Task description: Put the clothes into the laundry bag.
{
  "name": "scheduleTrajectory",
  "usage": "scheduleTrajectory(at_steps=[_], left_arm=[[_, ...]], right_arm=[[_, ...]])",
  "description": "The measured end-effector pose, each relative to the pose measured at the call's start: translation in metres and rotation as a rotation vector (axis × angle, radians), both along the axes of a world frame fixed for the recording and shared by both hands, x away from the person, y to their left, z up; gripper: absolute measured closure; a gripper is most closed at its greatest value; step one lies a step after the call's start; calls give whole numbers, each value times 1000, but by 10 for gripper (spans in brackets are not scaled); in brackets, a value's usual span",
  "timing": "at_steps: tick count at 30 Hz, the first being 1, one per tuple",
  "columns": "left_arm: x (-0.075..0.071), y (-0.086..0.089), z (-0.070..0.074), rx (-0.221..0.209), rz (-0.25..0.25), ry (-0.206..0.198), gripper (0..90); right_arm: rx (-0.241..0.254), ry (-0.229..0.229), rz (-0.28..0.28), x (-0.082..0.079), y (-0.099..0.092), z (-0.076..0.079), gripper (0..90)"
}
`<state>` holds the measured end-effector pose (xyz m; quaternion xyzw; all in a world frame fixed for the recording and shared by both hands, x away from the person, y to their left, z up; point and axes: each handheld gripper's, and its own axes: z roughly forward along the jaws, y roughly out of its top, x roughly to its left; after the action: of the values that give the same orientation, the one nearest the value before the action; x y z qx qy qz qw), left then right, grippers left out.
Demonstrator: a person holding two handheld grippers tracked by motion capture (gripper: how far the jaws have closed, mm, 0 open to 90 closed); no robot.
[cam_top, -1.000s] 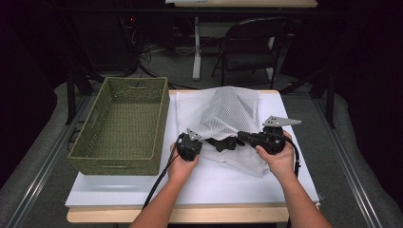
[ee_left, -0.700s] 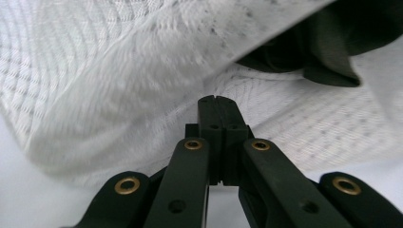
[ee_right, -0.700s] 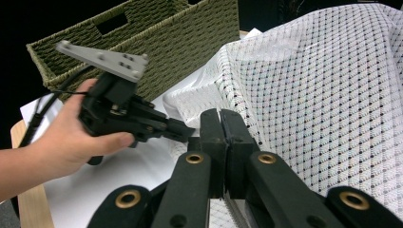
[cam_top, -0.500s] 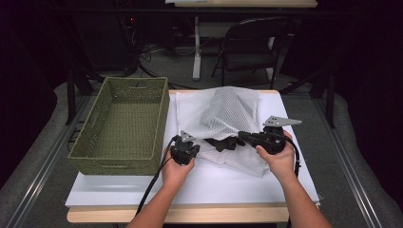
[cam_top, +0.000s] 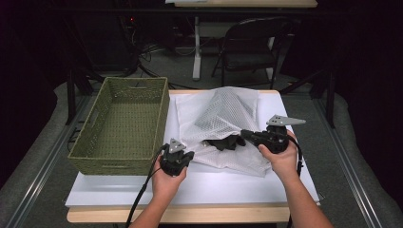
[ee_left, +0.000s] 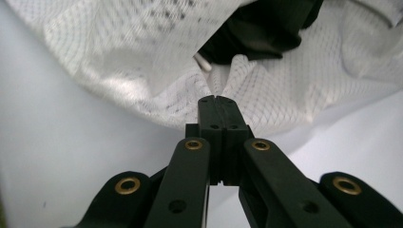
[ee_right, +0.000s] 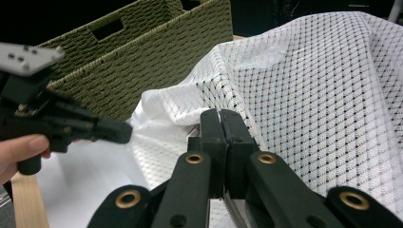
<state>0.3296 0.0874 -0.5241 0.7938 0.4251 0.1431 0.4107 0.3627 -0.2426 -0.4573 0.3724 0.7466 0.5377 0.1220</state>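
Left tongs (cam_top: 183, 156), shut empty, had drawn back from the mesh bag (cam_top: 223, 118) that the right tongs (cam_top: 247, 134) still pinched, so its mouth stood open.

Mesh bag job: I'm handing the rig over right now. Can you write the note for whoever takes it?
Left gripper: shut at the near edge of the mesh bag. The mesh gathers at its tips, so it seems pinched.
Right gripper: shut on the bag's upper layer, holding it up like a tent.
Things: the bag lies on the white table. A dark garment sits just inside its mouth. The green basket at the left is empty.
Done: the bag's mouth is held open.
Left: probably getting the garment out and into the basket.
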Motion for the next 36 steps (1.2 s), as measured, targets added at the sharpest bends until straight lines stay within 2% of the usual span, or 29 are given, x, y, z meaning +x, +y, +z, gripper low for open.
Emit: scheduleTrajectory(at_steps=[3,4,5,7,11,12,15,20,22,26,28,29,31,33,35,36], left_arm=[[-7,6,-4,-3,10,11,900],[-7,8,-5,7,18,15,900],[-5,10,-8,11,27,38,900],[-3,11,-12,-20,41,62,900],[-3,6,-11,-32,30,53,862],[-3,4,-10,-24,33,37,854],[-2,1,-5,-25,28,24,804],[5,-7,1,-55,3,15,786],[9,-14,2,-55,-10,18,779],[20,-28,-6,-18,-19,42,737],[23,-34,-10,-8,-12,33,706],[26,-36,-11,10,-24,30,684],[30,-42,-15,42,-17,23,651],[35,-48,-18,68,-20,31,634],[39,-53,-23,71,-15,41,618],[41,-55,-25,90,-14,54,619]], right_arm=[[4,-2,-5,-1,-1,1,891],[5,-4,-6,-1,-1,1,890],[4,-1,-4,-1,-1,1,890],[2,-1,1,-1,0,1,890],[-9,-3,13,-2,4,1,890],[-10,-5,13,-2,5,1,890],[-9,-1,14,-2,5,0,890],[-11,1,17,-2,7,-1,890],[-12,-1,21,-2,8,-1,890],[-10,0,23,-2,8,-1,890],[-9,1,24,-2,8,-1,890],[-11,2,24,-3,8,-1,890],[-9,6,26,-2,9,-2,890],[-7,8,26,-2,9,-2,890],[-8,5,26,-2,9,-2,890],[-8,9,27,-3,9,-2,890]])
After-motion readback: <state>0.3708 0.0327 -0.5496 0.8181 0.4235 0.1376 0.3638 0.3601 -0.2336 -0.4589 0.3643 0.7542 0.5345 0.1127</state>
